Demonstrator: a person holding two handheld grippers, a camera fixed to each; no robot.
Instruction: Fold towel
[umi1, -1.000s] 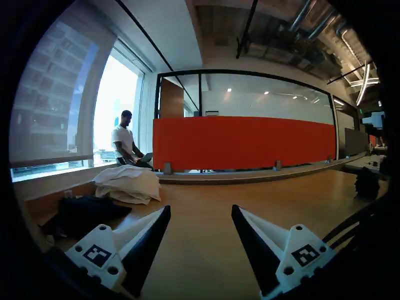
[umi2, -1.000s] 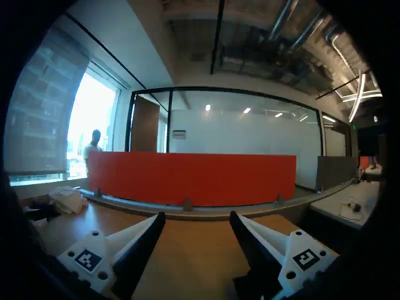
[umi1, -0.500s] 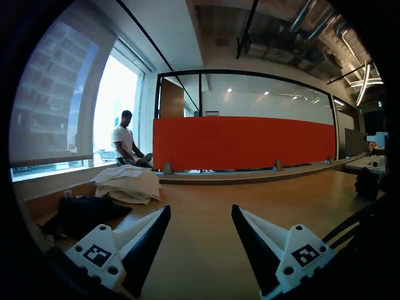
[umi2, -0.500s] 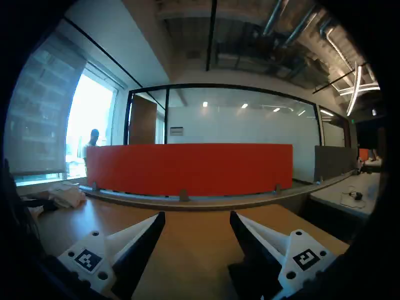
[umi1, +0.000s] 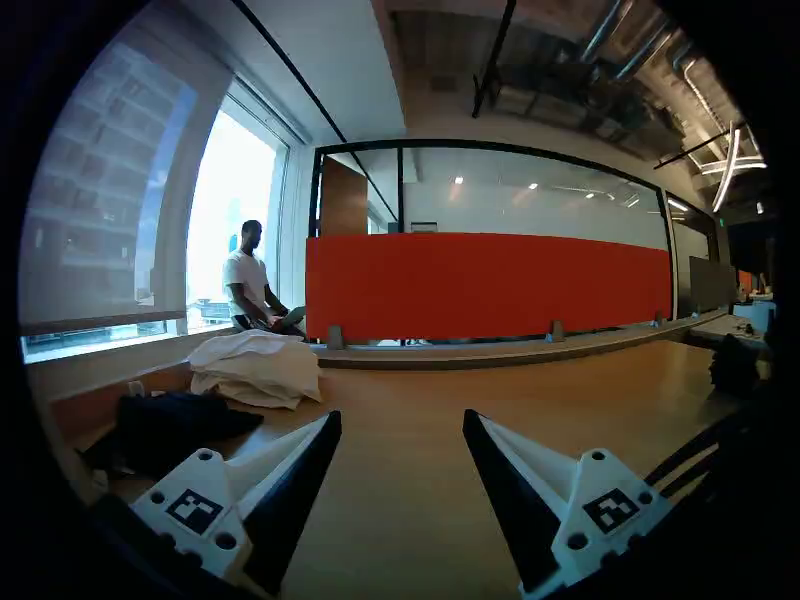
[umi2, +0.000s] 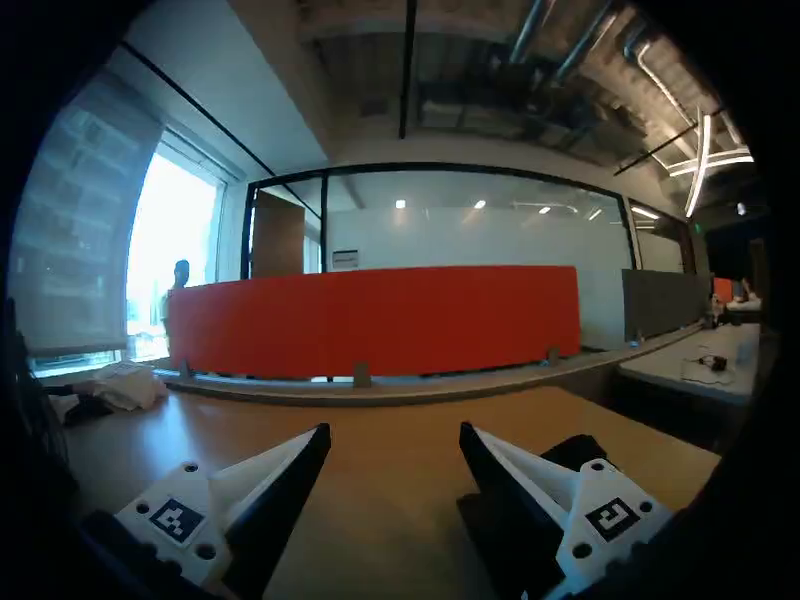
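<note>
On my left gripper (umi1: 401, 416) I see two wedge-shaped fingers (umi1: 230, 490), white on the outer faces and black along the inner edges, narrowing to sharp tips. Each carries a square black-and-white marker (umi1: 194, 510) with small round screw holes (umi1: 205, 456) around it. Black cables (umi1: 700, 445) run beside its right-hand finger. My right gripper (umi2: 394, 430) has the same build: white wedges, black inner faces, one square marker per finger, and holes around it.

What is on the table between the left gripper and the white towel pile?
Only bare wooden table, in the left gripper view. A black cloth lies left of that stretch, near the white towel pile.
</note>
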